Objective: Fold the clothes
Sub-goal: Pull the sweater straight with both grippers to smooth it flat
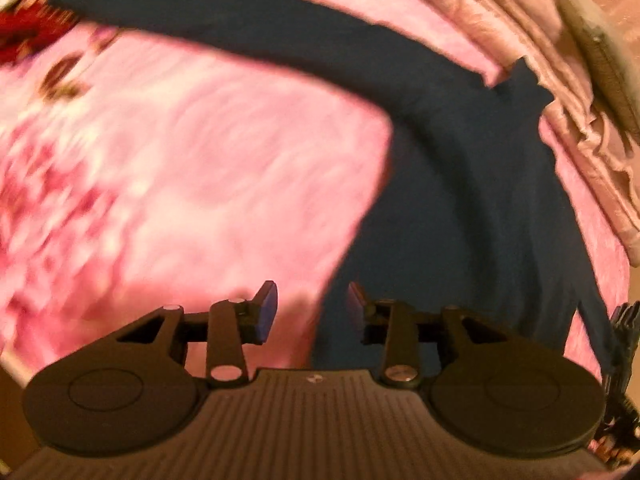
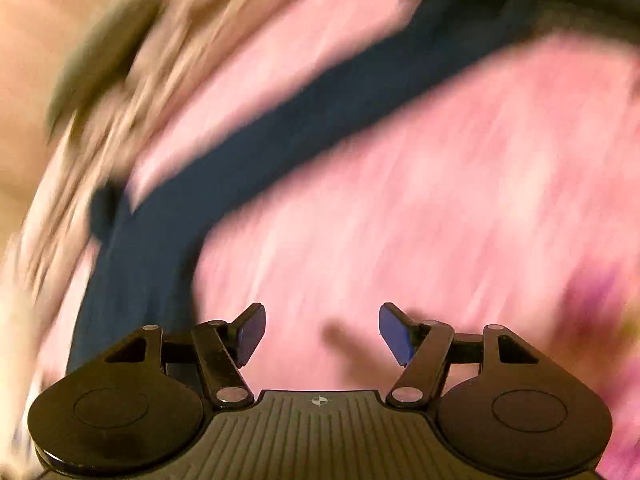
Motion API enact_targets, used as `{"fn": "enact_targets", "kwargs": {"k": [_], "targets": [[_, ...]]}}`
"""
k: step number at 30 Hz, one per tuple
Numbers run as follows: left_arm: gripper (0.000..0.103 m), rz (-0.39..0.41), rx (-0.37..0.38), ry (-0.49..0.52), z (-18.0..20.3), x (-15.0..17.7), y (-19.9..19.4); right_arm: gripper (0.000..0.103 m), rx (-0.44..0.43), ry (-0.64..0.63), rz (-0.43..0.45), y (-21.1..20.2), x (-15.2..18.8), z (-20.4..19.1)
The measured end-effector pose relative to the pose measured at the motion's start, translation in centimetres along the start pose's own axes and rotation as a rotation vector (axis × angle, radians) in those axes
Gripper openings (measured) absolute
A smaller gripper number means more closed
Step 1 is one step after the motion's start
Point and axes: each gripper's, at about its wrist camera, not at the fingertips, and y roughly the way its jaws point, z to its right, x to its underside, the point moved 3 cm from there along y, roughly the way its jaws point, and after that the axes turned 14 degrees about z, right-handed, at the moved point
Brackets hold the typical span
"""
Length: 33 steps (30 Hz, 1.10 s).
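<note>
mostly blurred, dark blue garment (image 2: pixel 280 136) on pink bedspread (image 2: pixel 440 200), edges cut off

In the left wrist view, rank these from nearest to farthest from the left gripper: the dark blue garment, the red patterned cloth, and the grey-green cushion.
1. Dark blue garment: its body lies just beyond the open left gripper, right of centre.
2. Grey-green cushion: far right, past the pink bedspread's edge.
3. Red patterned cloth: far upper left corner, by the garment's far end.

Two and three are close to call.
</note>
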Motion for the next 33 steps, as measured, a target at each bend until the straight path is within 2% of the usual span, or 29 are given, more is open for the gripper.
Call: {"fn": "enact_targets", "kwargs": {"k": [2, 6, 10, 13, 14, 15, 16, 18, 21, 24, 28, 29, 30, 31, 32, 33], "targets": [[0.035, -0.037, 0.014, -0.027, -1.5, 1.4, -0.6, 0.066, -0.027, -0.016, -0.094, -0.1, 3.8, -1.5], [0.043, -0.087, 0.103, -0.075, -3.4, 3.9, -0.9, 0.066, -0.031, 0.009, -0.179, -0.7, 9.2, -2.5], [0.043, -0.123, 0.229, -0.149, -4.1, 5.7, 0.1, 0.066, -0.045, 0.013, -0.200, -1.8, 11.8, -3.1], [0.038, -0.137, 0.299, -0.125, -3.7, 5.8, 0.3, 0.066, -0.046, 0.006, -0.211, -2.4, 13.4, -3.5], [0.020, -0.138, 0.309, -0.108, -3.7, 5.5, -0.2, 0.058, -0.020, -0.028, -0.214, -2.5, 14.0, -3.9], [0.005, -0.139, 0.319, -0.091, -3.6, 5.3, -0.6, 0.020, 0.008, -0.063, -0.218, -2.7, 14.6, -4.2], [0.005, -0.140, 0.329, -0.074, -3.6, 5.1, -1.0, 0.007, 0.059, -0.100, -0.235, -2.4, 14.6, -4.5], [0.005, -0.143, 0.349, -0.040, -3.5, 4.6, -1.8, 0.007, 0.075, -0.079, -0.231, -3.5, 14.3, -4.8], [0.005, -0.130, 0.379, 0.002, -3.8, 3.2, -3.8, 0.007, 0.048, -0.131, -0.230, -5.7, 13.3, -6.4], [0.005, -0.150, 0.316, 0.069, -3.9, 4.1, -3.1, 0.006, 0.089, -0.155, -0.259, -6.6, 14.0, -6.3], [0.008, -0.188, 0.206, 0.156, -3.9, 6.3, -0.8, 0.007, 0.237, -0.157, -0.288, -4.6, 16.4, -4.4], [0.009, -0.197, 0.179, 0.178, -3.9, 6.9, -0.3, 0.007, 0.256, -0.156, -0.290, -4.2, 16.7, -4.4], [0.011, -0.203, 0.158, 0.199, -3.9, 7.3, 0.0, 0.014, 0.271, -0.186, -0.299, -4.1, 16.6, -5.0], [0.011, -0.198, 0.155, 0.218, -3.6, 7.2, -0.4, 0.048, 0.279, -0.233, -0.307, -4.3, 16.4, -5.7], [0.012, -0.196, 0.150, 0.232, -3.5, 7.1, -0.9, 0.069, 0.319, -0.311, -0.290, -4.7, 16.1, -6.4], [0.013, -0.199, 0.140, 0.231, -3.6, 6.8, -1.4, 0.085, 0.356, -0.386, -0.272, -5.0, 15.7, -7.1]]}}
